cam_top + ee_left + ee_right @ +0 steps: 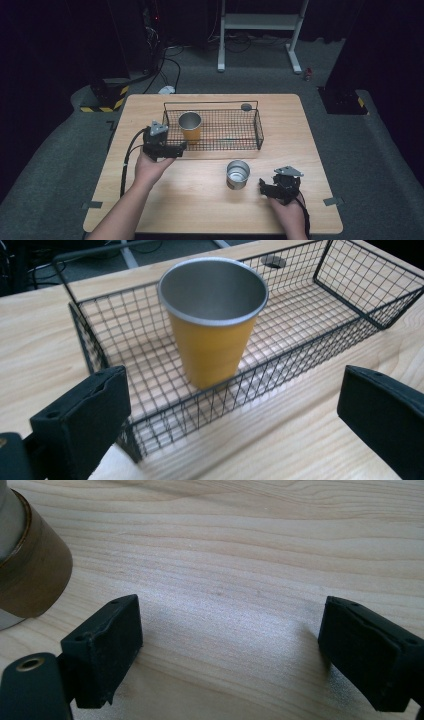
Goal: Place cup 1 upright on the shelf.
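Basket [350,330] mesh around yellow cup [212,335]

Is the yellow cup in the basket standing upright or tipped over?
Upright. The yellow cup stands on its base inside the wire basket, its open silver rim facing up, and looks empty inside.

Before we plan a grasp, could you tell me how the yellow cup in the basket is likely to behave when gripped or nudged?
The yellow cup looks rigid, with a metal rim, so it probably won't crush. It stands tall on a narrower base, so a high push could tip it. Its smooth tapered wall may slip upward between pads. The basket wall would likely stop any slide.
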The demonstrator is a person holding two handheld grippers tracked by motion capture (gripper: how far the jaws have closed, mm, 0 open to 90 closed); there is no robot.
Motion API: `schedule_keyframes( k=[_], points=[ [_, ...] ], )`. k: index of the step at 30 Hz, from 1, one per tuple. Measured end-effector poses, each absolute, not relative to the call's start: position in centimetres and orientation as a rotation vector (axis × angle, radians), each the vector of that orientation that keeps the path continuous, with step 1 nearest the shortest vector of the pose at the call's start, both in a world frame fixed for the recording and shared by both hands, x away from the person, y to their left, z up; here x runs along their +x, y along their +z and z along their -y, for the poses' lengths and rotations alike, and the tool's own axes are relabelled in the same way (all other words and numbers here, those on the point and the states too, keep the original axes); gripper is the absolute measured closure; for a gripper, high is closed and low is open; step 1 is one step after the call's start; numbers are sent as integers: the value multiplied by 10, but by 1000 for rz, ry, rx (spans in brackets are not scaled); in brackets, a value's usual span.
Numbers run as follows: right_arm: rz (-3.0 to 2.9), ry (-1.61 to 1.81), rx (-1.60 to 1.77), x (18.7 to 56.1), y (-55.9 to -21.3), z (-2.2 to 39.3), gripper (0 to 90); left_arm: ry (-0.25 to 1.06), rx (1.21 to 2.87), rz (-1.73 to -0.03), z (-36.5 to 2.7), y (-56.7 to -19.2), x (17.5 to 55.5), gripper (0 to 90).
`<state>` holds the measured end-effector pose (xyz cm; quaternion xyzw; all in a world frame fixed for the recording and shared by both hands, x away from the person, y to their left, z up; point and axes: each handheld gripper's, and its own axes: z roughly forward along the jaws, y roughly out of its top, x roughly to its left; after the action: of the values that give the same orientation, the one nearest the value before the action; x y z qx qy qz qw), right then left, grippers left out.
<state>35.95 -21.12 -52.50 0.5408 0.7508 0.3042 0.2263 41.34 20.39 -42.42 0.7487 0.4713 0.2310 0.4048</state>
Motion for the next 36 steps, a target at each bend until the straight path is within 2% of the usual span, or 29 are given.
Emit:
schedule_keyframes(
  k=[16, 36],
  points=[
    [-2073, 841, 1487, 360, -525, 211, 103, 553, 1877, -1222, -232, -449, 383, 31],
    [-2078, 840, 1478, 358, -525, 211, 102, 466, 2020, -1237, -236, -518, 364, 47]
  ],
)
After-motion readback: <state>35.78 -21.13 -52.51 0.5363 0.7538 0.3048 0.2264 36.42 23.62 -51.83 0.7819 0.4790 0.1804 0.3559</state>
